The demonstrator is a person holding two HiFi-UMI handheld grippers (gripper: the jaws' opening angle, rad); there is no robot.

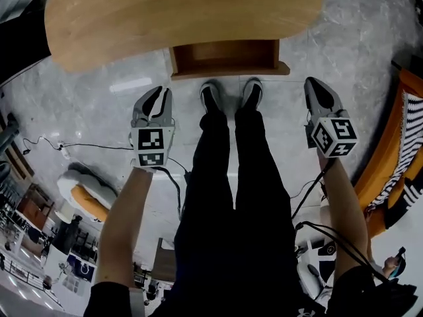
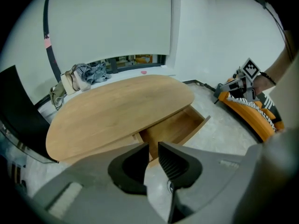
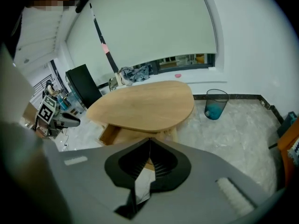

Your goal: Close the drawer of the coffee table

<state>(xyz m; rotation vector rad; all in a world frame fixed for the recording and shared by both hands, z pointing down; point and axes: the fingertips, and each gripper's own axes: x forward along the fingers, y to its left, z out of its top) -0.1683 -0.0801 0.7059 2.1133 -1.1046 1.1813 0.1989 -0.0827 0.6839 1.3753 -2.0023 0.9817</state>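
The oval wooden coffee table (image 1: pixel 178 12) stands in front of the person's feet, with its drawer (image 1: pixel 228 57) pulled out toward them and empty. My left gripper (image 1: pixel 162 92) hangs above the floor, left of the drawer and apart from it. Its jaws stand a little apart with nothing between them. My right gripper (image 1: pixel 314 83) hangs right of the drawer, also apart from it, with its tips together on nothing. In the left gripper view the drawer (image 2: pixel 175 127) shows beyond the jaws (image 2: pixel 153 146). In the right gripper view the drawer (image 3: pixel 108 133) juts from the table's left side, beyond the jaws (image 3: pixel 149 139).
The person's shoes (image 1: pixel 231 94) stand just before the drawer front. An orange seat with a striped cushion (image 1: pixel 396 150) lies to the right, and a cable (image 1: pixel 73 145) runs across the marble floor on the left. A blue-lined bin (image 3: pixel 215 104) stands beyond the table. Clothes (image 2: pixel 86 73) lie heaped behind it.
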